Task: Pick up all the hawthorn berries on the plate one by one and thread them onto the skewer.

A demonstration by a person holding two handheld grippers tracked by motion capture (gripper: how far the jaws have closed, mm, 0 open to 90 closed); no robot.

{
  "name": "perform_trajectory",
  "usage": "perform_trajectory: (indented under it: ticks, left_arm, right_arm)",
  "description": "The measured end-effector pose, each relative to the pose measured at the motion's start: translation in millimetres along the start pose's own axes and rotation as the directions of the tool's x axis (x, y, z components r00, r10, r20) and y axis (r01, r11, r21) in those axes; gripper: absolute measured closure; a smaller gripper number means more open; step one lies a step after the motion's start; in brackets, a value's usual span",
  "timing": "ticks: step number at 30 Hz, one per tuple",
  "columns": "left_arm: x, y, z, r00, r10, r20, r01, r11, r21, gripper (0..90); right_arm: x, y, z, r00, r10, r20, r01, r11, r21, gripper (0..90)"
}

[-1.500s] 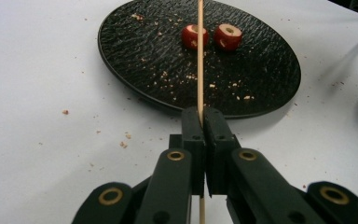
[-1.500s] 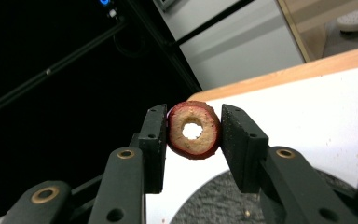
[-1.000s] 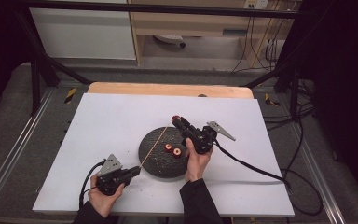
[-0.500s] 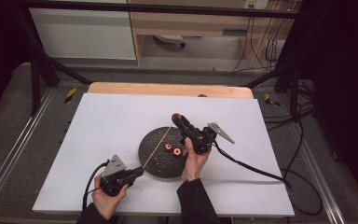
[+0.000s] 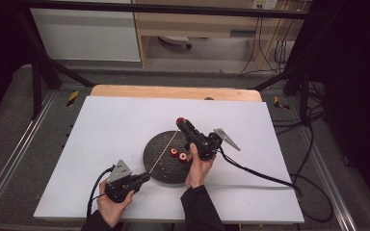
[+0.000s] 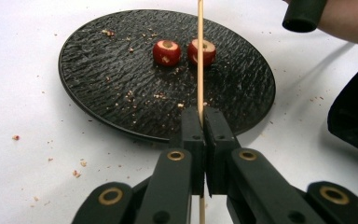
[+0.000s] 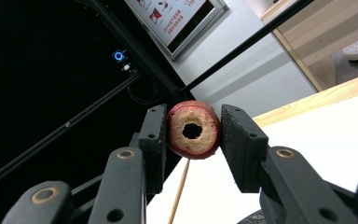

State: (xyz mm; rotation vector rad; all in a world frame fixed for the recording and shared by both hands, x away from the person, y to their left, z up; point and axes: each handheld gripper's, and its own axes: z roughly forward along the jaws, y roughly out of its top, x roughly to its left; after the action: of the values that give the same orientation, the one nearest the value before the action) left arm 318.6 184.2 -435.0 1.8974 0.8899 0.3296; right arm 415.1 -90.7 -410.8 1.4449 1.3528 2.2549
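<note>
Left claw [image 6: 204, 123] pinches skewer [image 6: 199, 56] over plate rim [image 6: 121, 128]; right claw [image 7: 192, 135] clamps cored fruit [image 7: 193, 129] aloft.

Left gripper [image 6: 201, 116]: jaws pressed together on a thin wooden skewer [image 6: 199, 56], which runs straight up across a black textured plate [image 6: 102, 88]. Two red cored fruit pieces [image 6: 167, 52] toward the plate's far edge; crumbs scattered over plate and white table [image 6: 23, 70].
</note>
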Motion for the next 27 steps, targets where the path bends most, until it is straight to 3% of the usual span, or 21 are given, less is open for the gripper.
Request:
perform_trajectory:
  ticks: [11,27]
  left_arm:
    - [-8.2,0.9,5.5,0.9992,-0.037,-0.017,0.036,0.9992,-0.016,88.2]
    - [-17.4,18.1,16.3,0.9972,-0.064,-0.04,0.061,0.9964,-0.058,88.4]
  right_arm:
    - [-0.3,-4.9,-0.1,0.9998,0.018,-0.006,-0.018,1.0,-0.018,62.7]
    - [1.5,-9.8,-2.8,0.9995,0.028,-0.016,-0.028,0.999,-0.029,62.9]
